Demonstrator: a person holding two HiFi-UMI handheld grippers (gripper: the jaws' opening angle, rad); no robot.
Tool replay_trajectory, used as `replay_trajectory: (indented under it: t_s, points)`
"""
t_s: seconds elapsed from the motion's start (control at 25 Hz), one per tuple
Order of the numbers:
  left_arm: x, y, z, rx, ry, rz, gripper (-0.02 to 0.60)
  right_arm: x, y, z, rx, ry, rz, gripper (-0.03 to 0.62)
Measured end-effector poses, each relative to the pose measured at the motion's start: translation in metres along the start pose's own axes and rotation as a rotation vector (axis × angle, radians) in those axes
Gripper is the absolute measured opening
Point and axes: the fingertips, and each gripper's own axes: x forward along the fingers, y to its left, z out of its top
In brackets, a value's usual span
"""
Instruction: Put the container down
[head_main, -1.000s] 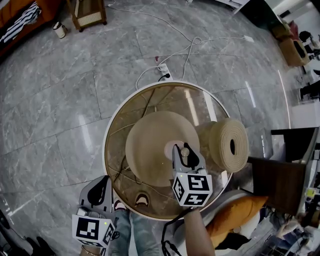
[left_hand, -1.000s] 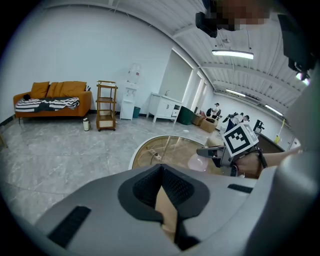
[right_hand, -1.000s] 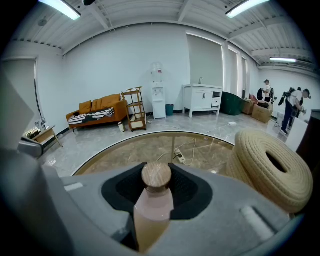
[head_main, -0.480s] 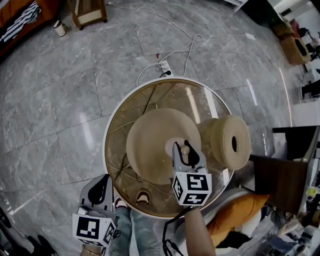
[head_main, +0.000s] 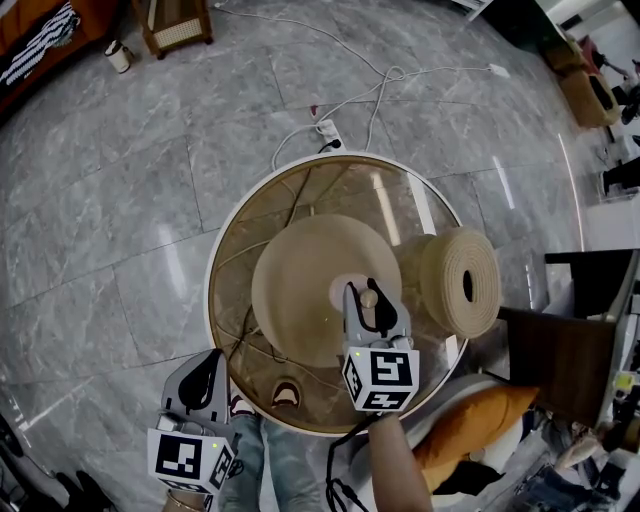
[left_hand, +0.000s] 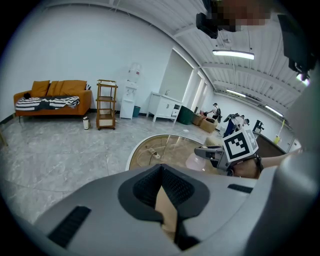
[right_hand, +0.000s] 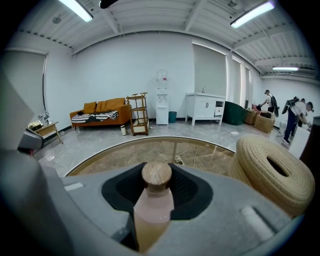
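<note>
While the container (right_hand: 155, 202) is clamped between the 2 jaws of the right gripper (head_main: 371, 302), it is carried over the middle of the round glass table (head_main: 213, 270). The pads are pressed against its pale body just under the wooden stopper (right_hand: 156, 175). The stopper is seen as a small round disc from above, so the long axis is judged to be upright, with the base pointing down at the glass. Whether the base is already resting on the glass cannot be told from any view.

The coming move is therefore judged to turn on a straight descent, not a sideways shift. Bare glass is seen ahead of the jaws, and 1 woven rope roll (head_main: 455, 285) stands near on the right, apart from the gripper.

The left gripper (head_main: 208, 368) is held low at the near left, outside the table rim and well apart from the container. Its jaw tips are seen together with nothing gripped, so the right gripper alone is placed for the put-down.
</note>
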Motion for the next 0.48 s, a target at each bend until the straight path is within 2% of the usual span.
replay_trajectory:
  t_s: [0.28,0.48]
  points:
    - [-0.0012,-0.0005,-0.0025,-0.004,0.001,-0.003,-0.003,0.0006,0.0004,-0.0011,0.036,-0.03,0.012,0.135]
    - [-0.0037,0.0006,-0.0044,-0.005,0.003,-0.003,-0.004,0.0022,0.0038,-0.0035,0.007,-0.009,0.019,0.155]
